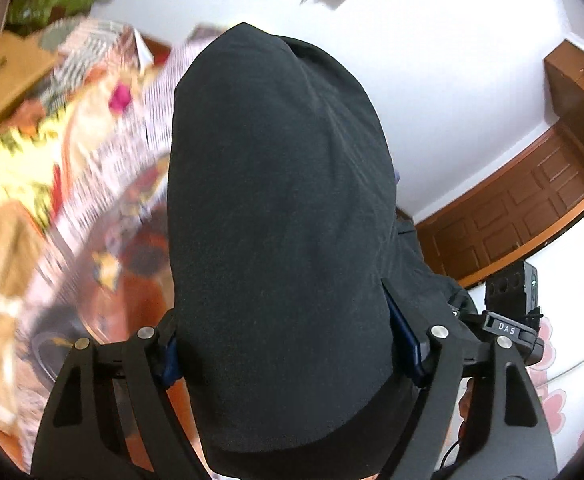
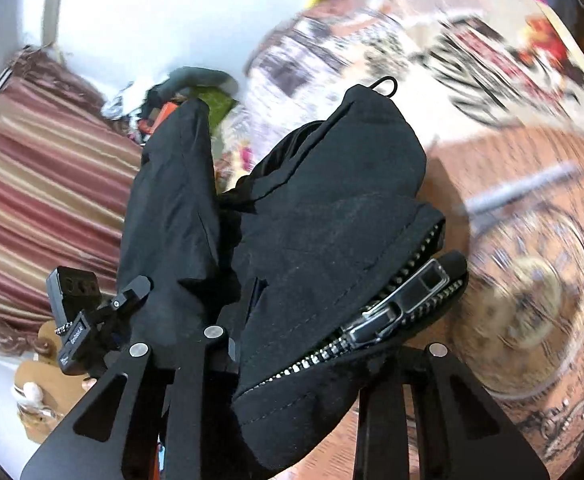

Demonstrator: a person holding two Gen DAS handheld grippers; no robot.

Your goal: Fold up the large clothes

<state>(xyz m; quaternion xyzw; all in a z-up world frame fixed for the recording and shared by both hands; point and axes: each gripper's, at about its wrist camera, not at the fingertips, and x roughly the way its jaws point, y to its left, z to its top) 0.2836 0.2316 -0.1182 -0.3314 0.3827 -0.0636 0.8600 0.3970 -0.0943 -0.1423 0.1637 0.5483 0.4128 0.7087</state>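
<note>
Left tongs [image 1: 280,344] wide, gripping thick jacket [image 1: 276,200] bundle. Right tongs [image 2: 292,344] narrow, pinching fabric near zipper [image 2: 396,312]. Soft, limp, bulky; best held at seams.

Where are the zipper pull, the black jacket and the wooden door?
zipper pull [image 2: 402,302], right wrist view, on its metal tab.
black jacket [image 1: 280,220], left wrist view, mid bunched fabric.
wooden door [image 1: 532,200], left wrist view, on its panels.
</note>
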